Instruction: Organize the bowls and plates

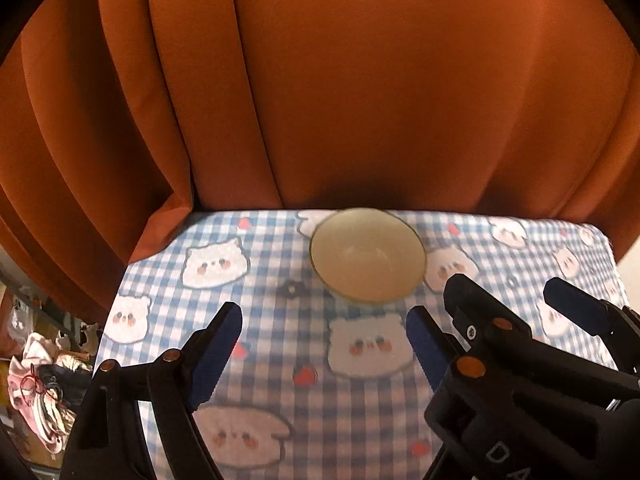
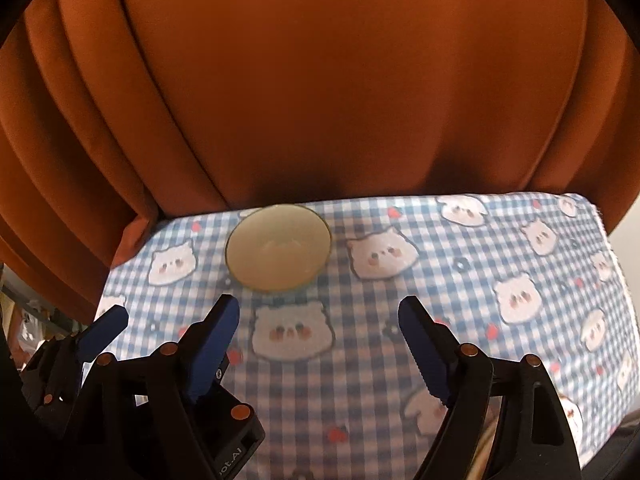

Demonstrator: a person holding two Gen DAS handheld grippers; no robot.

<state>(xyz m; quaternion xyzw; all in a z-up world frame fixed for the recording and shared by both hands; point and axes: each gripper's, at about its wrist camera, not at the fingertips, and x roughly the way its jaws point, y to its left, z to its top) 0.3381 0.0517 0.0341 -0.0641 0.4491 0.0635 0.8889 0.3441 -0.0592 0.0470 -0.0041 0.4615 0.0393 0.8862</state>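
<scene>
We see one pale cream bowl (image 1: 367,255) standing upright near the far edge of the counter (image 1: 280,392), which wears a blue gingham cloth printed with bear faces, just in front of the orange curtain (image 1: 360,80). Our left claw (image 1: 324,354) is spread wide, holding nothing, short of the bowl. Our right claw (image 2: 320,346) gapes just as wide and empty, close beside the left.

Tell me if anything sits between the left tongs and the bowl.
Nothing visible does. The left tongs stand open with only bare checked tablecloth between them and the bowl. The right tongs hover alongside, off that path.
</scene>
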